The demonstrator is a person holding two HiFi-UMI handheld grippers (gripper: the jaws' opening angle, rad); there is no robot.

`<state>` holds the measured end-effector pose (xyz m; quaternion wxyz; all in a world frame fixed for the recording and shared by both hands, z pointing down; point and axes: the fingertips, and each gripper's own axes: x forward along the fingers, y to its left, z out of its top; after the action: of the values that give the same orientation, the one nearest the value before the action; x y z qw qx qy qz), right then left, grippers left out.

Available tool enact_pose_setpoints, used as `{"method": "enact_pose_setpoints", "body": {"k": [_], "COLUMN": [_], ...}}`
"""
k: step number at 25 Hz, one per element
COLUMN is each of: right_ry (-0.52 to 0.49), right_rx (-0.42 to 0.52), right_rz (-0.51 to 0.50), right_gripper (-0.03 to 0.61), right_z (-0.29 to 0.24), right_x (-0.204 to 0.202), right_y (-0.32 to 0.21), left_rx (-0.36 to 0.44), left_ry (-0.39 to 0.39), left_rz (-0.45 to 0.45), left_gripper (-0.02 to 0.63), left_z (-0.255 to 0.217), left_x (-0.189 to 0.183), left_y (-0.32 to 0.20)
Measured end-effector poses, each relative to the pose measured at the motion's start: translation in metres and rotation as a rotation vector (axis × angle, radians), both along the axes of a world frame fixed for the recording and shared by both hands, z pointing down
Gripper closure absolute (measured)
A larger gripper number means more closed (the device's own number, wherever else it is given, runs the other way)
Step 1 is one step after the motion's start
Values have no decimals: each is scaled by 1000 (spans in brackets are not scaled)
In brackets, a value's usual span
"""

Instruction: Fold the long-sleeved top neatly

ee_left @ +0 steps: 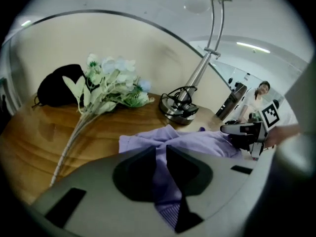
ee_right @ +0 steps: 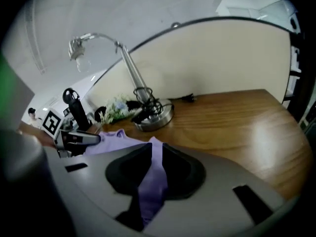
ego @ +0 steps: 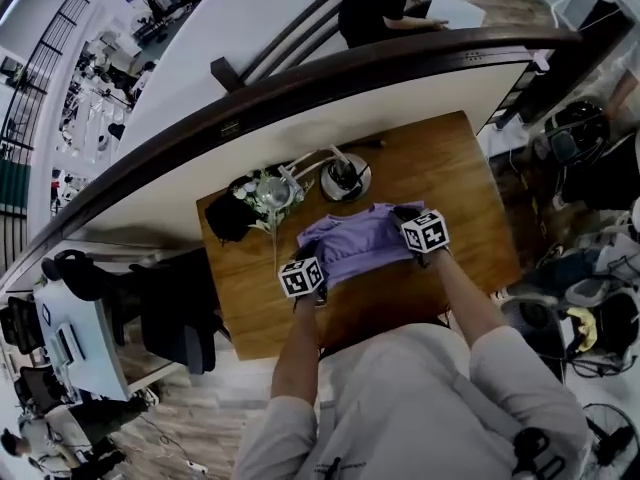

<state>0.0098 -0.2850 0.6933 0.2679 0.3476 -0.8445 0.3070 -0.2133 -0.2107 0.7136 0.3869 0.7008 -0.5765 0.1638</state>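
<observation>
wooden table (ego: 440,168) fills the middle of the head view, set against a curved pale wall. the left gripper (ee_left: 160,154) has its jaws pinched on a fold of the purple long-sleeved top (ego: 360,243), with cloth running up through the narrow gap between them. the right gripper (ee_right: 155,157) likewise clamps a strip of the same cloth between its jaws. the left one holds the top's near left corner, the right one its right edge, and the garment lies bunched between them on the table's middle. just beyond the top stands a desk lamp (ego: 345,178) on a round metal base. to the lamp's left lie pale artificial flowers (ee_left: 106,85), and a black object (ee_left: 59,85) sits at the far left.
</observation>
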Motion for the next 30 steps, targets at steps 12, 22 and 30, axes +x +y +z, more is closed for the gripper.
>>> {"method": "enact_pose_setpoints", "body": {"k": [12,22,30], "right_ry": [-242,-492,-122], "right_rx": [-110,-355,-250], "right_rz": [543,853,792], "right_gripper": [371,272,322], "right_z": [-3,25,36], "right_x": [109,114,101], "right_y": [73,112,105], "left_rx": [241,238,266], "left_ry": [-84,-56,-25], "left_rz": [157,196,141], "left_gripper": [549,586,586], "left_z": [-71,-84,-98], "left_x": [39,69,53], "left_y": [20,32,40]}}
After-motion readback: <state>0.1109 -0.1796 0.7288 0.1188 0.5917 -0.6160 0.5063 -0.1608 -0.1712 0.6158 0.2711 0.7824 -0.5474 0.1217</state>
